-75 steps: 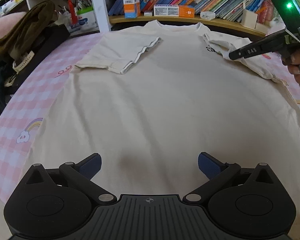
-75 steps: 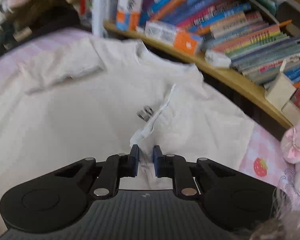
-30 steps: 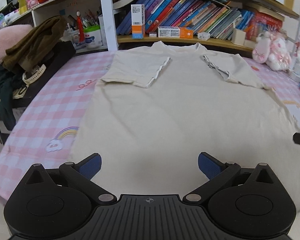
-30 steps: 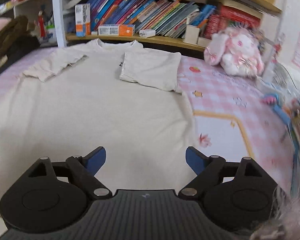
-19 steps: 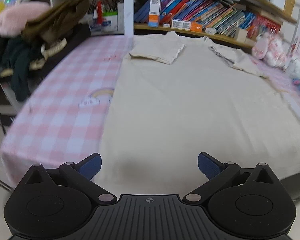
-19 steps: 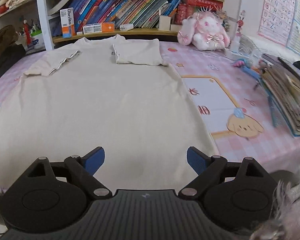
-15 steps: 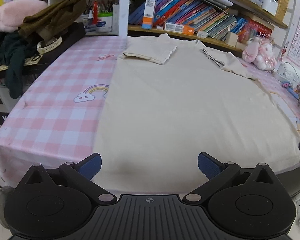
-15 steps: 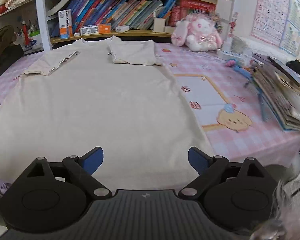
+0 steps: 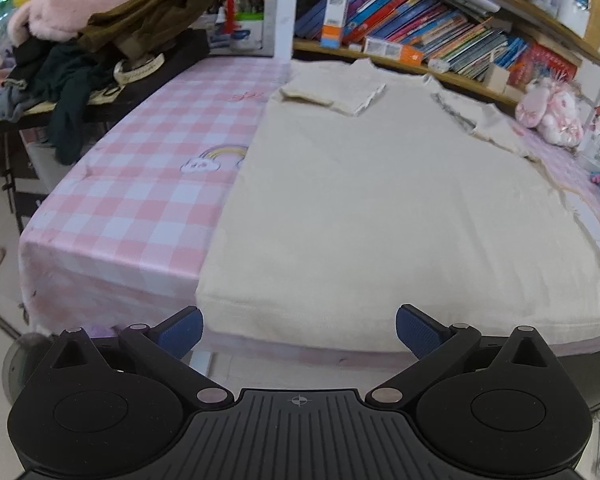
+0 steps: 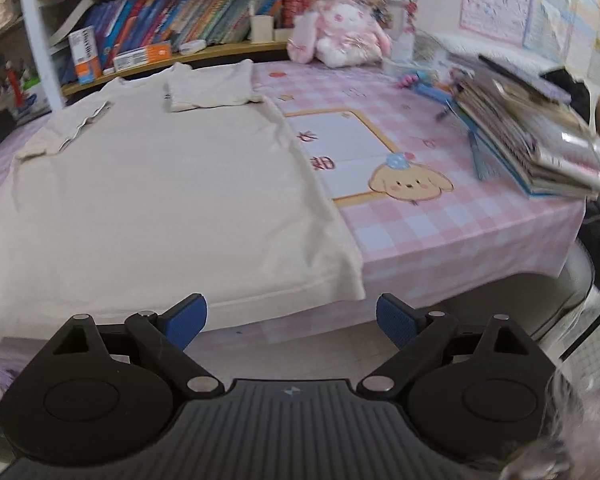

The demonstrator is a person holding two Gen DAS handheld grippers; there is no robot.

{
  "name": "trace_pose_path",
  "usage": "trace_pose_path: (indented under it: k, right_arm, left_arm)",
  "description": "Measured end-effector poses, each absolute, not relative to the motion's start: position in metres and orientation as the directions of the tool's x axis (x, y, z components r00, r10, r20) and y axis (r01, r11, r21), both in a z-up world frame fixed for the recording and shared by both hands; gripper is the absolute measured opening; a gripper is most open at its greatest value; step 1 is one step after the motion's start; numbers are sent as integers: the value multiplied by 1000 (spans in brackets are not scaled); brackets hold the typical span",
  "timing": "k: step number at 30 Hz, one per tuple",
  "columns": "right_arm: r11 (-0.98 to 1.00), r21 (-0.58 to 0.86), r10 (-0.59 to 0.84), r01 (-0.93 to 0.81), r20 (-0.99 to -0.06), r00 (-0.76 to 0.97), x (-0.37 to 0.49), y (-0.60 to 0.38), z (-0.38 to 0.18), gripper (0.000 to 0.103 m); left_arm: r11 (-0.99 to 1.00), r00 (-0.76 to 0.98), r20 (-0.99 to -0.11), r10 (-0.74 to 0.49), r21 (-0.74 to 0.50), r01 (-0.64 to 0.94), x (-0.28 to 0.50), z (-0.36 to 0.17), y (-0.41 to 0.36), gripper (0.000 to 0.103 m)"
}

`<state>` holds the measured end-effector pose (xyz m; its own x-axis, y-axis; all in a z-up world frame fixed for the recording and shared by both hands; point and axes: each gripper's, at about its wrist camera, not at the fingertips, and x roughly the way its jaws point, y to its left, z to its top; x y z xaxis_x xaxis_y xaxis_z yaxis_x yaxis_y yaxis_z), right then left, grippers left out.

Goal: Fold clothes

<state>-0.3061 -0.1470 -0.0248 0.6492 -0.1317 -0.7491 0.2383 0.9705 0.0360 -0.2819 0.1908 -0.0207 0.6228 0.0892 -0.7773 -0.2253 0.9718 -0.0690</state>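
Nearest the lens, the left tongs (image 9: 299,326) and the right tongs (image 10: 292,318) both gape wide and hold nothing, hanging off the front edge of the desk (image 9: 140,200) just short of the hem. The cream T-shirt (image 9: 380,200) lies flat on the pink checked cloth, its hem at the near edge and both sleeves folded inward near the collar (dark print by the right sleeve is too small to read). Farther right, a stack of books (image 10: 532,120) is motion-blurred. Beyond, a plush rabbit (image 10: 340,36) and a bookshelf (image 10: 188,12) stand behind the collar.
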Motion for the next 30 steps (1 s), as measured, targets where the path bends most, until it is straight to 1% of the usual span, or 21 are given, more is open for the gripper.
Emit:
trace_pose_path:
  k: [2,7,9,10,12,13,16,20,23,24,25,26,27,28,29,30]
  right_arm:
    - [968,55,-120,246,-757,642,-303,-158,-28,92]
    - [961,95,-90,260,-780,619,-294,-183,-40,90]
    - [958,111,-78,266,-788,610,-290,-193,-44,84]
    - [956,119,-72,269,-792,606,-288,-198,-46,76]
    - [952,135,-59,275,-800,597,-284,-208,-51,68]
    - [950,141,-54,278,-805,591,-281,-212,-53,65]
    - [945,154,-42,289,-818,573,-272,-226,-59,65]
    - [936,171,-23,306,-841,540,-261,-244,-66,66]
    - [913,219,10,343,-855,519,-256,-255,-71,60]
    - [901,246,30,357,-857,515,-254,-259,-72,55]
    - [887,276,53,371,-857,512,-253,-262,-74,47]
    - [872,307,79,382,-858,508,-252,-264,-76,42]
    - [861,332,106,385,-858,503,-251,-264,-77,31]
    - [853,354,133,383,-857,497,-250,-263,-78,25]
    - [849,370,155,377,-857,492,-249,-262,-78,16]
    - [851,376,168,367,-857,487,-248,-259,-77,11]
  left_arm:
    - [968,608,-787,104,-60,-243,-283,-22,189,103]
    - [964,576,-814,73,-91,-251,-281,-28,193,103]
    - [956,574,-818,37,-137,-258,-280,-29,198,103]
    - [952,573,-819,20,-160,-261,-279,-29,201,102]
    - [939,578,-816,-2,-200,-280,-277,-31,207,101]
    - [931,578,-816,-1,-212,-298,-277,-32,211,99]
    - [904,573,-820,-5,-248,-348,-275,-35,225,95]
    - [856,577,-816,-39,-325,-401,-274,-39,244,95]
    - [812,579,-814,-50,-370,-451,-273,-43,256,95]
    - [794,580,-813,-55,-388,-469,-273,-44,260,94]
    - [773,582,-811,-60,-407,-486,-273,-46,264,91]
    - [759,583,-810,-65,-420,-498,-273,-47,267,90]
    - [747,584,-809,-69,-430,-507,-274,-48,270,87]
    - [735,584,-808,-73,-439,-516,-274,-48,273,85]
    - [731,586,-807,-72,-442,-520,-274,-48,274,83]
    - [733,587,-807,-69,-440,-519,-273,-47,275,78]
